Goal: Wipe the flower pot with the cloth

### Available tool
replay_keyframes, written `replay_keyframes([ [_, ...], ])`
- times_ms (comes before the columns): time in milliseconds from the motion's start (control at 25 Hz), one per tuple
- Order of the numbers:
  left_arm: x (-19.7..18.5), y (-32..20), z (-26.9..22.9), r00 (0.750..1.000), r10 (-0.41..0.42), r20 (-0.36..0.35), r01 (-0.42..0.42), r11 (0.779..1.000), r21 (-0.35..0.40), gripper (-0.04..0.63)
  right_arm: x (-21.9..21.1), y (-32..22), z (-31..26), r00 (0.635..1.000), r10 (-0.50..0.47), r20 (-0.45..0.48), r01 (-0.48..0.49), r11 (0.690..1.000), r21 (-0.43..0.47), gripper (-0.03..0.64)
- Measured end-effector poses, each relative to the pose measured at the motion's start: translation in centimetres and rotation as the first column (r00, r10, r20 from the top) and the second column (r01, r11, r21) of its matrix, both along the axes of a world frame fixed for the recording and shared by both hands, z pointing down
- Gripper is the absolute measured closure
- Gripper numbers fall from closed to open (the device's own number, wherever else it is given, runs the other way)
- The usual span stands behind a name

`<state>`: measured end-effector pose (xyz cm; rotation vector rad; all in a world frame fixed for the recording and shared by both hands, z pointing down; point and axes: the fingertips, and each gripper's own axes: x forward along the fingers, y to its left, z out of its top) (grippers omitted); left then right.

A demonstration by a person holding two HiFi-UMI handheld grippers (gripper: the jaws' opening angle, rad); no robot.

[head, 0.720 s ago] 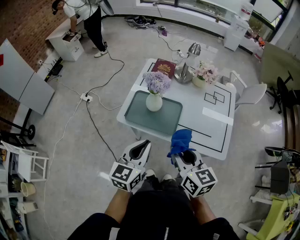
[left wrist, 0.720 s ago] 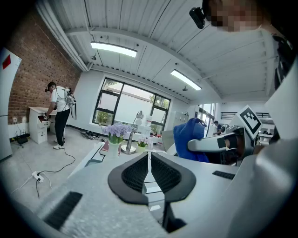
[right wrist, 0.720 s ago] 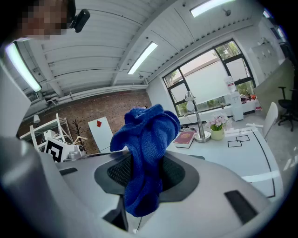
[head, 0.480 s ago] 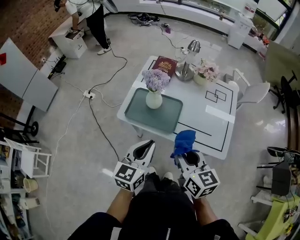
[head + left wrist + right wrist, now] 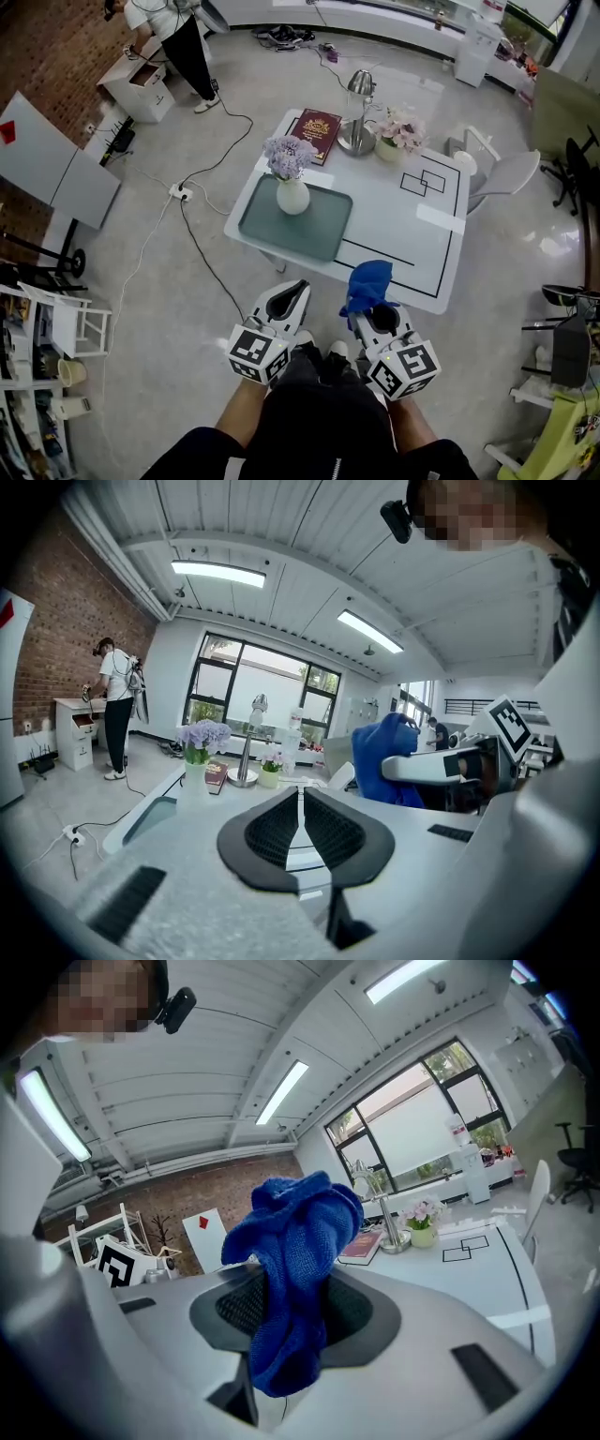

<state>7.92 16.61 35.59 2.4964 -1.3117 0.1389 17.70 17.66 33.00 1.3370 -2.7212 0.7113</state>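
Observation:
A white flower pot (image 5: 292,196) with purple flowers stands on a grey-green tray (image 5: 319,232) at the left of a white table (image 5: 405,234). The left gripper view shows the same pot (image 5: 196,769) far ahead. A smaller pot of pink flowers (image 5: 394,136) sits at the table's far side. Both grippers are held close to my body, short of the table's near edge. My right gripper (image 5: 372,309) is shut on a blue cloth (image 5: 367,281), which bunches up above the jaws (image 5: 295,1241). My left gripper (image 5: 286,302) is shut with nothing in it (image 5: 300,797).
A silver lamp (image 5: 357,112) and a dark red book (image 5: 316,125) stand at the table's far edge. A white chair (image 5: 502,178) is at the table's right. Cables and a power strip (image 5: 178,194) lie on the floor to the left. A person (image 5: 178,37) stands far back left.
The table and pot have slid a little left and away in the head view. Both grippers keep their places, and the cloth stays in the right one.

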Motion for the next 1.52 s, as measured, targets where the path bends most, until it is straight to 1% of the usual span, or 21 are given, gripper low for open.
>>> replay_keyframes([
  [160, 0.6, 0.3, 0.1, 1.000, -0.026, 0.006, 0.026, 1.000, 0.002, 0.572, 0.7, -0.2, 0.5, 1.000, -0.017, -0.001, 0.017, 1.000, 0.010, 0.480],
  [280, 0.2, -0.3, 0.6, 0.999, -0.045, 0.006, 0.045, 0.999, -0.008, 0.572, 0.3, -0.7, 1.0, 0.999, -0.035, -0.008, 0.035, 0.999, 0.005, 0.480],
  [520, -1.6, -3.4, 1.5, 0.998, -0.067, -0.006, 0.067, 0.998, -0.020, 0.572, -2.0, -3.4, 1.9, 0.995, -0.097, -0.025, 0.097, 0.995, -0.005, 0.480],
  [720, -4.2, -7.0, 2.8, 0.998, -0.070, -0.001, 0.070, 0.997, -0.034, 0.572, -5.0, -6.9, 4.2, 0.991, -0.128, -0.050, 0.125, 0.990, -0.058, 0.480],
  [920, -7.7, -10.8, 4.5, 0.999, -0.042, 0.033, 0.043, 0.998, -0.042, 0.572, -8.7, -11.0, 7.4, 0.982, -0.158, -0.106, 0.144, 0.982, -0.123, 0.480],
  [1120, -10.2, -13.8, 6.3, 0.998, 0.026, 0.052, -0.023, 0.998, -0.053, 0.572, -11.1, -15.1, 11.5, 0.971, -0.148, -0.185, 0.113, 0.975, -0.189, 0.480],
  [1280, -11.3, -16.3, 8.3, 0.997, 0.060, 0.050, -0.057, 0.996, -0.072, 0.572, -11.9, -18.3, 14.1, 0.951, -0.152, -0.271, 0.100, 0.976, -0.196, 0.480],
  [1400, -11.6, -17.6, 9.3, 0.996, 0.073, 0.046, -0.069, 0.994, -0.086, 0.572, -12.2, -20.6, 15.5, 0.939, -0.168, -0.301, 0.110, 0.974, -0.200, 0.480],
  [1520, -11.6, -19.0, 10.0, 0.996, 0.073, 0.048, -0.069, 0.994, -0.081, 0.572, -12.6, -23.1, 16.7, 0.924, -0.199, -0.326, 0.138, 0.970, -0.199, 0.480],
])
